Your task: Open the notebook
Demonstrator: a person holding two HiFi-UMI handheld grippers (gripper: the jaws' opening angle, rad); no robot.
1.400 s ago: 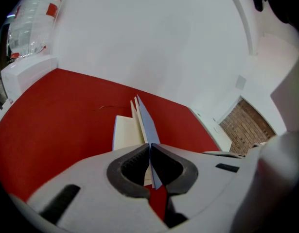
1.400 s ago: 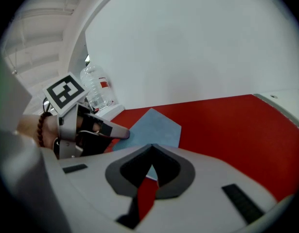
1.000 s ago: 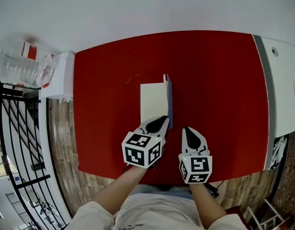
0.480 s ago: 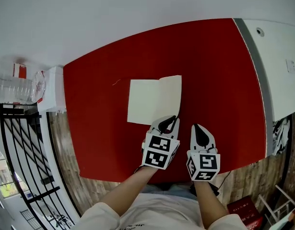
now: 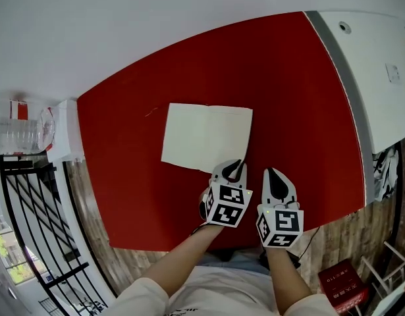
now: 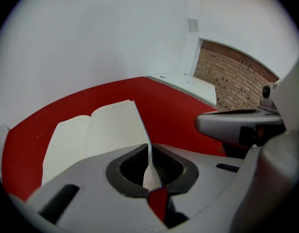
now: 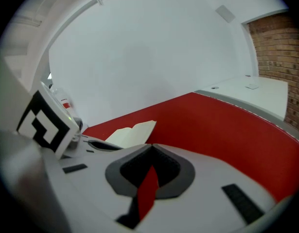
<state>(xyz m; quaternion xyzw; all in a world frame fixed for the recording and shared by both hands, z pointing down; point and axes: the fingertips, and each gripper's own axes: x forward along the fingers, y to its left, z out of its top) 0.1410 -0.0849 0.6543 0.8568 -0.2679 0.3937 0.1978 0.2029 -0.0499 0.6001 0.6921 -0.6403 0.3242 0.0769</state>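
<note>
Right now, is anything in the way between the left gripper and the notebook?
No, nothing visible. The left gripper pinches the open notebook's near edge on the red table. The right gripper sits beside it, shut and empty.

red table (image 5: 307,110) w/ open notebook (image 5: 202,133) on it, pages up, nr front edge.

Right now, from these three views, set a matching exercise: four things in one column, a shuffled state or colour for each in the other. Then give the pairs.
1. notebook
2. left gripper
3. right gripper
4. tabletop

A. red
B. shut, nothing between
C. lying open, pages up
D. shut on the notebook's cover edge

Pairs: 1-C, 2-D, 3-B, 4-A
</note>
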